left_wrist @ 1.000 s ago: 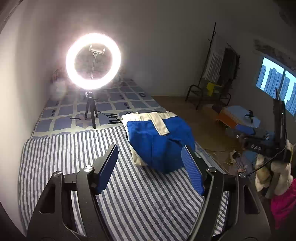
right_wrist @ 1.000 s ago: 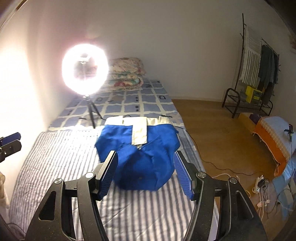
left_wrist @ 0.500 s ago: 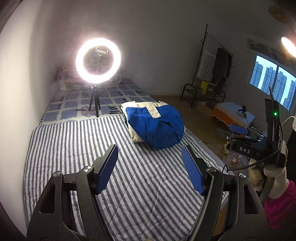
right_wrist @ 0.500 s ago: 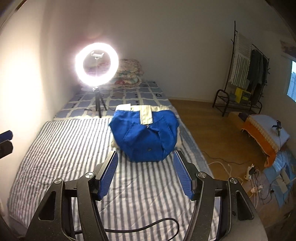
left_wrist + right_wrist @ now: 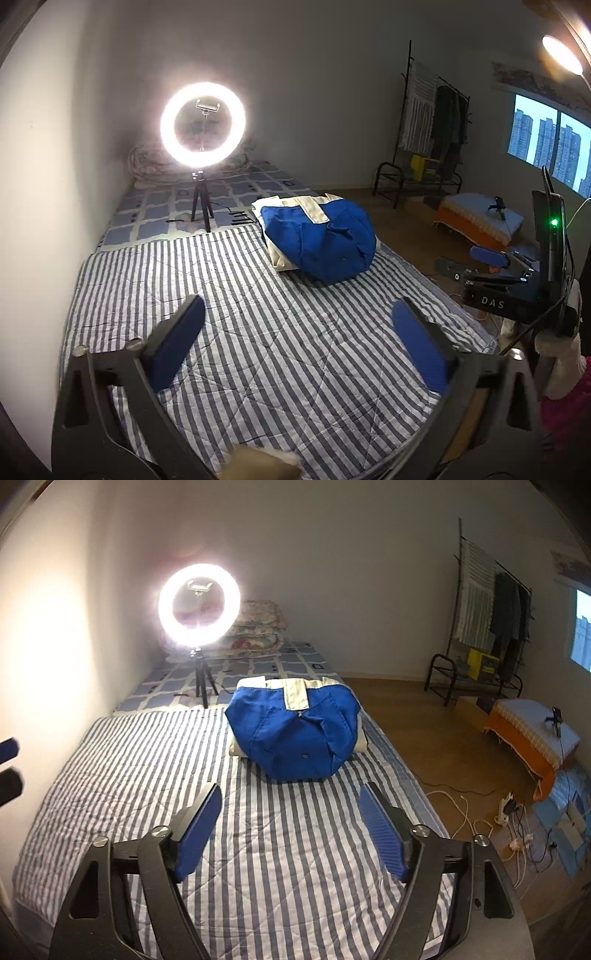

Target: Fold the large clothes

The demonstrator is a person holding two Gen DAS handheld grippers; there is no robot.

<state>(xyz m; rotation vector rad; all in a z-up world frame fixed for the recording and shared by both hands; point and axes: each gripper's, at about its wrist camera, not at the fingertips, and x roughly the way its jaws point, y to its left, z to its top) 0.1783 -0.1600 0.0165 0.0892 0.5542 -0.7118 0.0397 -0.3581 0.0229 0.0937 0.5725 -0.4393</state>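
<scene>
A: Where does the garment (image 5: 295,734) sit?

B: Ahead of the right gripper (image 5: 290,810) and well clear of its tips, on the striped quilt (image 5: 147,775). It is a compact blue bundle with cream fabric showing at its far edge and underneath. From the left gripper (image 5: 297,334) it lies ahead and a little to the right.

A: And the jaws?

B: Both pairs have just been opening. Each stands spread wide with only striped quilt showing between the pads, so nothing is held.

A: Which step is this, then?

B: I'd judge the fold on this piece is done and the bundle is set down; both hands are off it. The bulge in the blue suggests a loose fold, though I can't tell how many layers it has.

A: What does the next move call for?

B: Probably either pressing the bundle flatter or fetching another garment. Either way the ring light (image 5: 199,607) beyond the bundle, with its tripod and cable, should be kept clear of.
</scene>
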